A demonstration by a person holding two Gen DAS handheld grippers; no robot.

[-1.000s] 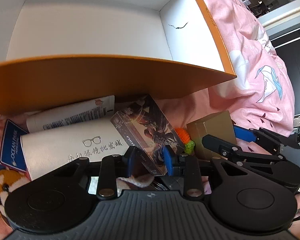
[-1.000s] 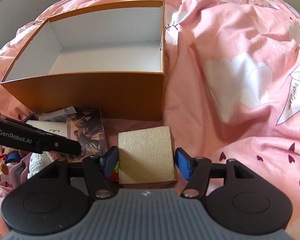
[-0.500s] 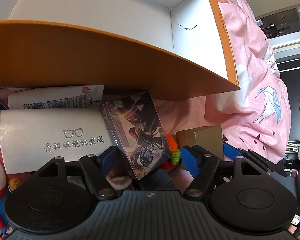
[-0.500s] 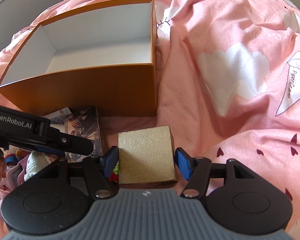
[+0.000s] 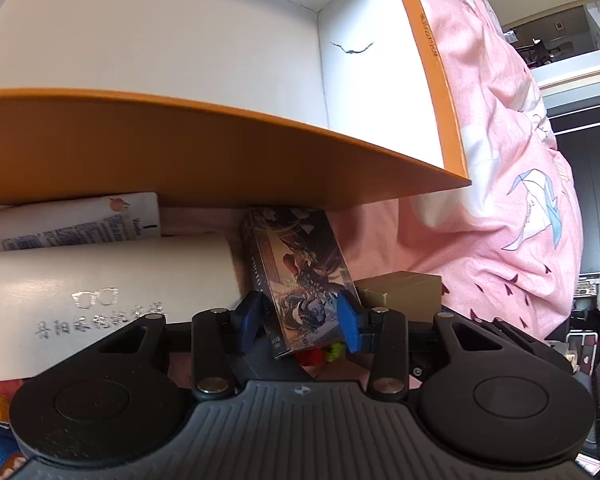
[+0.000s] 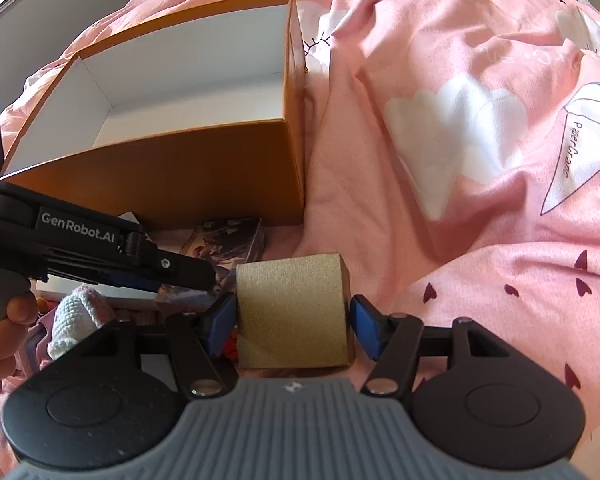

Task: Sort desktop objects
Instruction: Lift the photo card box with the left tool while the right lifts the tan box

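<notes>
An open orange box [image 5: 220, 160] with a white inside [image 6: 188, 80] stands on the pink bedspread. My left gripper [image 5: 300, 316] is shut on a dark illustrated card box [image 5: 300, 276], in front of the orange box's near wall. It shows in the right wrist view [image 6: 228, 240] under the left gripper's arm [image 6: 100, 244]. My right gripper [image 6: 294, 320] has its blue pads against both sides of a gold cube box [image 6: 294, 304], which also shows in the left wrist view [image 5: 404, 292].
A white glasses case [image 5: 100, 292] and a white tube [image 5: 72, 220] lie left of the card box. A white knitted toy [image 6: 76, 312] and a red-green knitted piece [image 5: 324, 354] lie by the grippers. Pink bedspread [image 6: 460, 160] spreads to the right.
My left gripper opened around the card box, then closed on it. My right gripper stayed on the gold cube and shifted right relative to the orange box.
</notes>
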